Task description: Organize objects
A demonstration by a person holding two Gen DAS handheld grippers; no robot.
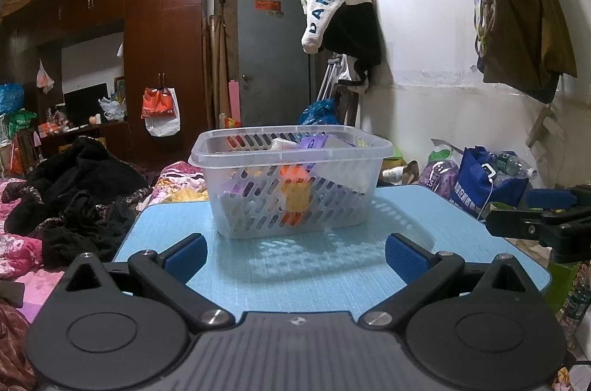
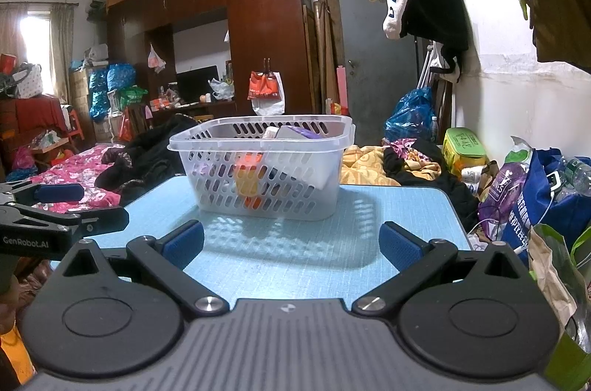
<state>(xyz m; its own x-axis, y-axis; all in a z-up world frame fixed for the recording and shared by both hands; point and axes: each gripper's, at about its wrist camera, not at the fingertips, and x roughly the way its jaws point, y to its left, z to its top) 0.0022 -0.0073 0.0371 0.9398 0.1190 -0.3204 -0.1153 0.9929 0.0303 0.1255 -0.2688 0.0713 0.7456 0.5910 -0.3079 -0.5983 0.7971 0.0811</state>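
Observation:
A clear plastic slotted basket [image 1: 332,206] stands on a light blue table [image 1: 314,272]. It holds several items, among them an orange and yellow one [image 1: 295,193] and a purple packet [image 1: 314,144]. My left gripper [image 1: 294,256] is open and empty, low over the table in front of the basket. The basket also shows in the right wrist view [image 2: 295,202] on the table [image 2: 295,265], with the orange and yellow item [image 2: 246,182] inside. My right gripper [image 2: 291,245] is open and empty, in front of the basket. Each gripper shows at the other view's edge.
A bed with pink bedding [image 2: 74,173] and dark clothes [image 1: 81,191] lies left of the table. Bags, among them a blue one [image 1: 484,184], crowd the right side by the wall. A brown wardrobe [image 1: 162,40] and grey door [image 1: 273,58] stand behind.

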